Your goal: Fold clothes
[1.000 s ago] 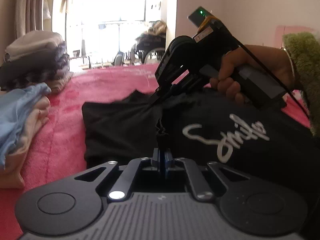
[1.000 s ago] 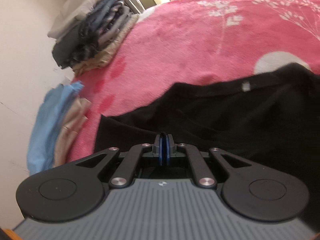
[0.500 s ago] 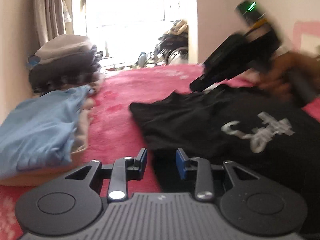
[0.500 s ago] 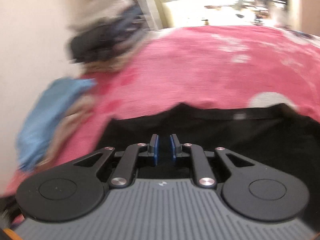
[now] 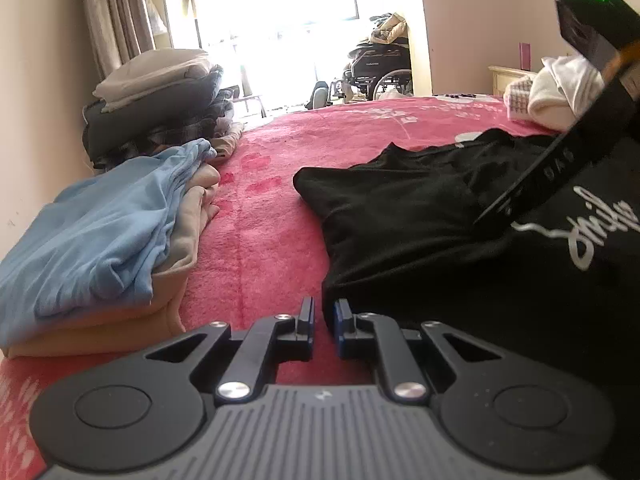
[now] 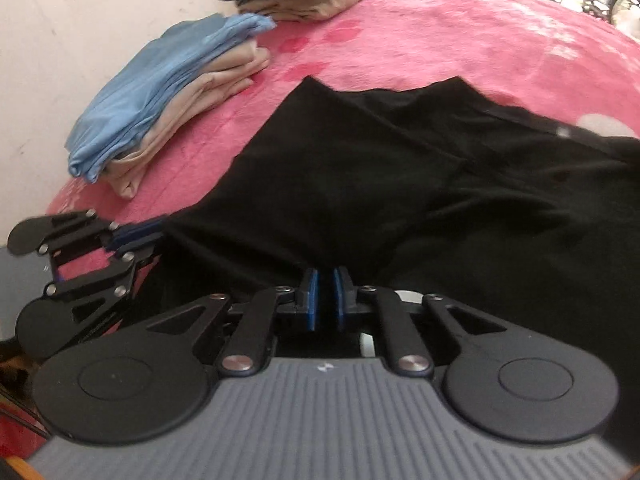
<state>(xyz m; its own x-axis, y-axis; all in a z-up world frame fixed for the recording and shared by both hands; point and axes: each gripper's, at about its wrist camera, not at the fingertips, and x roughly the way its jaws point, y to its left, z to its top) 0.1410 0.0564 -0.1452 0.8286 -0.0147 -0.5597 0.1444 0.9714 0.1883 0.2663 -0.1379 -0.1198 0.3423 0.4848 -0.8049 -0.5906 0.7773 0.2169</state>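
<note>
A black T-shirt (image 5: pixel 420 216) with white script lettering (image 5: pixel 596 232) lies on the pink bedspread (image 5: pixel 272 216), its left sleeve folded in. My left gripper (image 5: pixel 323 322) is open by a narrow gap and empty, at the shirt's near left edge. My right gripper (image 6: pixel 324 300) is open by a narrow gap and empty, low over the shirt (image 6: pixel 360 168). The right gripper's body (image 5: pixel 560 156) crosses the left wrist view above the shirt. The left gripper (image 6: pixel 136 236) shows in the right wrist view at the shirt's left edge.
A folded stack with a light blue garment (image 5: pixel 104 232) on top lies left of the shirt, also in the right wrist view (image 6: pixel 168 80). A taller dark and grey stack (image 5: pixel 160 100) stands behind it by the wall. White clothes (image 5: pixel 556 88) lie far right. A wheelchair (image 5: pixel 376 68) stands beyond the bed.
Both grippers were shut on the black shirt one second ago. They have let go and drawn back toward me. The shirt now lies flat with its sleeve folded in.
</note>
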